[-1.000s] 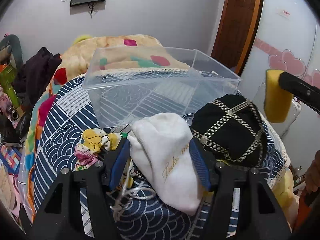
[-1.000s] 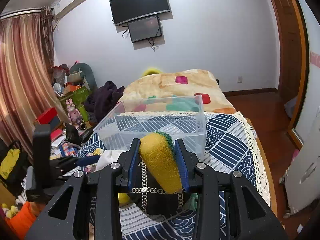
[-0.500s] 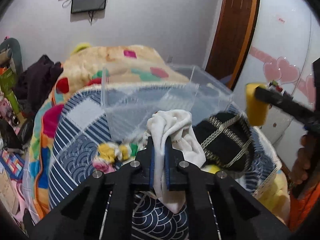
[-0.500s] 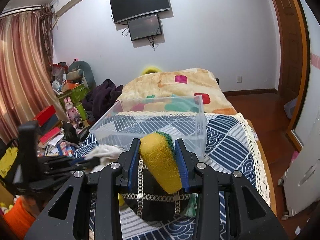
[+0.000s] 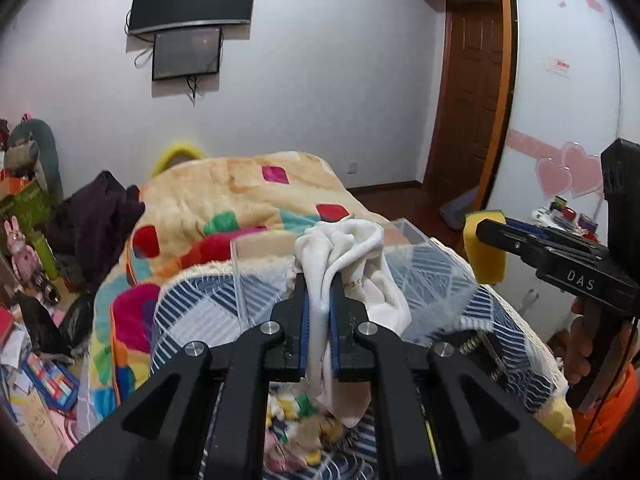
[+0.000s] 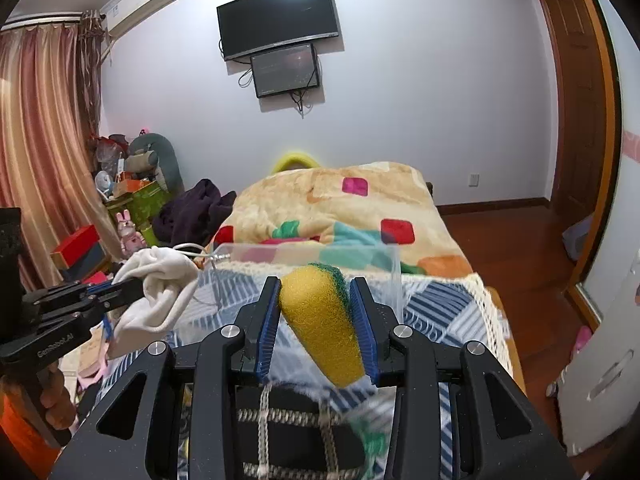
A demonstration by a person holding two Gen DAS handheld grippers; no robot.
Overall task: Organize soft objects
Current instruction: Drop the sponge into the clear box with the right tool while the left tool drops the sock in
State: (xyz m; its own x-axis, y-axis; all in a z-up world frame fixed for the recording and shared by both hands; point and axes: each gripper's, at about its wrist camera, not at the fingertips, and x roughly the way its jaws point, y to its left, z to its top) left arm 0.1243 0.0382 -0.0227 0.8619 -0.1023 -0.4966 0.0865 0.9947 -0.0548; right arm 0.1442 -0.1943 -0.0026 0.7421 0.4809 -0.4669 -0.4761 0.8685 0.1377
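With the left gripper (image 5: 320, 312) clamped on the white cloth (image 5: 352, 264) and the right gripper (image 6: 316, 320) squeezing the sponge (image 6: 320, 320), the cloth's dangling folds could snag the clear bin (image 6: 304, 256) rim.

"DAS" on right hand-held gripper (image 5: 486, 246)

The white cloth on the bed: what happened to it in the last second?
The left gripper closed on the white cloth and lifted it off the bed toward the clear box. The right gripper kept its grip on the yellow sponge, and the box stayed put.
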